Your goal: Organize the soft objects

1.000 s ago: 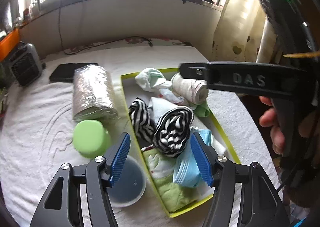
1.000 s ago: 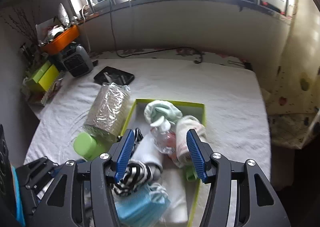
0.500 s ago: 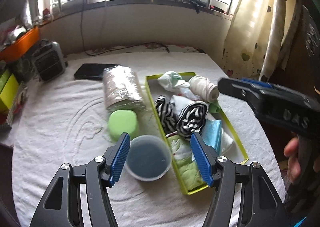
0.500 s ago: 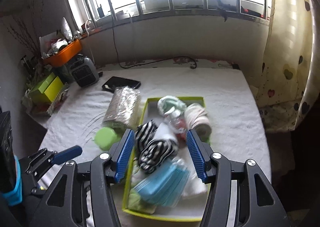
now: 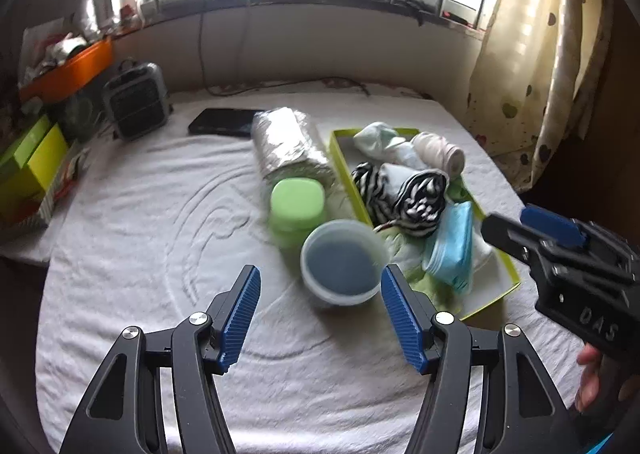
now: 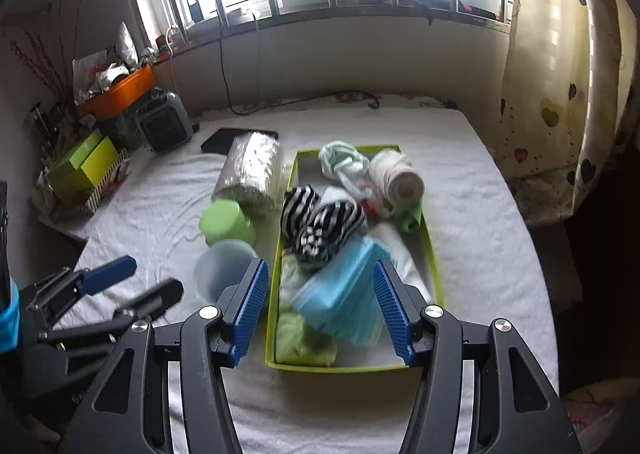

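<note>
Item: green tray (image 6: pixel 431 254) of soft goods, on a table under a white towel (image 5: pixel 152 213), by the window. Contents, all within the tray walls: a pack of blue face masks (image 6: pixel 340 294) lying on top at the near end, partly over a green cloth (image 6: pixel 300 338); a striped black-and-white bundle (image 6: pixel 320 230) in the middle; a rolled cream cloth (image 6: pixel 396 177) and a pale knotted cloth (image 6: pixel 340 161) at the far end. Just beside the tray, outside it: a foil-wrapped roll (image 5: pixel 288 145), a green lidded tub (image 5: pixel 296 205) and a clear round cup (image 5: pixel 340 266), the last two touching or nearly so. Tools: left gripper (image 5: pixel 320 318) open and empty, held above bare towel with the cup beyond its tips; right gripper (image 6: pixel 316 306) open and empty, held above the near end of the tray, the mask pack seen between its jaws but apart from them. Handling, as judged: everything in the tray is light, limp and yielding. The mask pack looks film-wrapped, so likely slippery; take it across its short sides, near the middle. The striped bundle would sag and may unroll; pinch it at its thickest fold. Nothing here seems fragile.
</note>
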Demonstrator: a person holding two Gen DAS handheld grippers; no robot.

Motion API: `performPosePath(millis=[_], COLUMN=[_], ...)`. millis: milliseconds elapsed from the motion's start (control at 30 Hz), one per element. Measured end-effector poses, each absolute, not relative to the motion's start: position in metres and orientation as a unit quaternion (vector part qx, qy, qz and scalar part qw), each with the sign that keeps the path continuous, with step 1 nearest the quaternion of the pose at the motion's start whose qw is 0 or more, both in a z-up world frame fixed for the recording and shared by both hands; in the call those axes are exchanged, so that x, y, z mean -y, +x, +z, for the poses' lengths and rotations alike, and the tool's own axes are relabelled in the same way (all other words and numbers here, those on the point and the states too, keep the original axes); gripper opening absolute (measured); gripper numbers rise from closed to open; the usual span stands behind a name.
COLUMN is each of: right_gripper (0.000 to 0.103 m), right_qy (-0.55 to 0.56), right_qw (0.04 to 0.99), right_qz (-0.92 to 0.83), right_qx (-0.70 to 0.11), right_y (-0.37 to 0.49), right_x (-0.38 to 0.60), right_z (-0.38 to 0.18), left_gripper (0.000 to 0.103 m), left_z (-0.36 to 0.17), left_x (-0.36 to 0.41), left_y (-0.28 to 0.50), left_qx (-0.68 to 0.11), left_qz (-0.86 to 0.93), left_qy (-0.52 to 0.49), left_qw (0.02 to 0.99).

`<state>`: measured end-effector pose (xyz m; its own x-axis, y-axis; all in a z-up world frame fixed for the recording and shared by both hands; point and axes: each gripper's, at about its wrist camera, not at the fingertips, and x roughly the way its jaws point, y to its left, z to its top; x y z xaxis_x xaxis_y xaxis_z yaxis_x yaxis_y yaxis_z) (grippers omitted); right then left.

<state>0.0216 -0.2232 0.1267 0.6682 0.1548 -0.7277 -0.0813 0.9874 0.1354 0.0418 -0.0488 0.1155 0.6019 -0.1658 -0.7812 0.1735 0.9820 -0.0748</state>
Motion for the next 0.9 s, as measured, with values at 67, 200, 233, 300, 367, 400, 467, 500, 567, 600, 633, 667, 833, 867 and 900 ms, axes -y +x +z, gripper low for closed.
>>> performPosePath(millis=[67, 200, 233, 300, 367, 400, 467, 500, 567, 600, 633, 667, 833, 867, 900], right_gripper=[0.056, 0.056, 0.056, 0.056, 0.056, 0.056, 0.056, 0.056, 0.056, 0.056, 0.056, 0.056, 0.067, 0.068, 0.069], right_qy=[0.028, 0.009, 0.011, 0.011, 0.005, 0.002, -0.003, -0.008, -0.009, -0.008, -0.008, -0.006, -0.007, -0.005, -0.006], right_qw=[0.913, 0.91, 0.908, 0.901, 0.896, 0.894, 0.889, 0.887, 0.885, 0.884, 0.882, 0.881, 0.887, 0.889, 0.89], right_qz=[0.058, 0.057, 0.055, 0.048, 0.046, 0.047, 0.047, 0.042, 0.039, 0.036, 0.029, 0.025, 0.014, 0.012, 0.011], right_qx=[-0.403, -0.41, -0.416, -0.432, -0.442, -0.445, -0.455, -0.46, -0.464, -0.466, -0.471, -0.473, -0.461, -0.458, -0.456], right_y=[0.013, -0.002, -0.006, -0.013, -0.018, -0.022, -0.026, -0.028, -0.03, -0.03, -0.029, -0.028, -0.026, -0.026, -0.027], right_x=[0.217, 0.208, 0.207, 0.203, 0.198, 0.196, 0.192, 0.191, 0.191, 0.191, 0.193, 0.194, 0.196, 0.197, 0.197], right_z=[0.12, 0.101, 0.093, 0.076, 0.064, 0.056, 0.043, 0.037, 0.029, 0.026, 0.022, 0.019, 0.017, 0.017, 0.016], left_gripper=[0.063, 0.063, 0.063, 0.063, 0.063, 0.063, 0.063, 0.063, 0.063, 0.063, 0.063, 0.063, 0.063, 0.064, 0.064], left_z=[0.11, 0.092, 0.085, 0.071, 0.062, 0.057, 0.047, 0.042, 0.036, 0.033, 0.028, 0.024, 0.02, 0.019, 0.019], left_x=[0.044, 0.033, 0.03, 0.022, 0.018, 0.017, 0.014, 0.012, 0.012, 0.013, 0.015, 0.015, 0.019, 0.019, 0.019], left_y=[0.038, 0.027, 0.025, 0.02, 0.014, 0.012, 0.011, 0.01, 0.007, 0.005, 0.005, 0.006, 0.004, 0.004, 0.004], left_qx=[-0.437, -0.444, -0.452, -0.468, -0.469, -0.467, -0.478, -0.483, -0.483, -0.483, -0.487, -0.491, -0.481, -0.479, -0.477], left_qz=[-0.085, -0.07, -0.065, -0.056, -0.049, -0.048, -0.048, -0.048, -0.049, -0.051, -0.053, -0.055, -0.057, -0.056, -0.055], left_qy=[0.004, 0.013, 0.013, 0.006, 0.011, 0.017, 0.011, 0.005, 0.003, 0.006, 0.011, 0.011, 0.015, 0.014, 0.016], left_qw=[0.895, 0.893, 0.89, 0.882, 0.882, 0.883, 0.877, 0.874, 0.874, 0.874, 0.872, 0.87, 0.875, 0.876, 0.877])
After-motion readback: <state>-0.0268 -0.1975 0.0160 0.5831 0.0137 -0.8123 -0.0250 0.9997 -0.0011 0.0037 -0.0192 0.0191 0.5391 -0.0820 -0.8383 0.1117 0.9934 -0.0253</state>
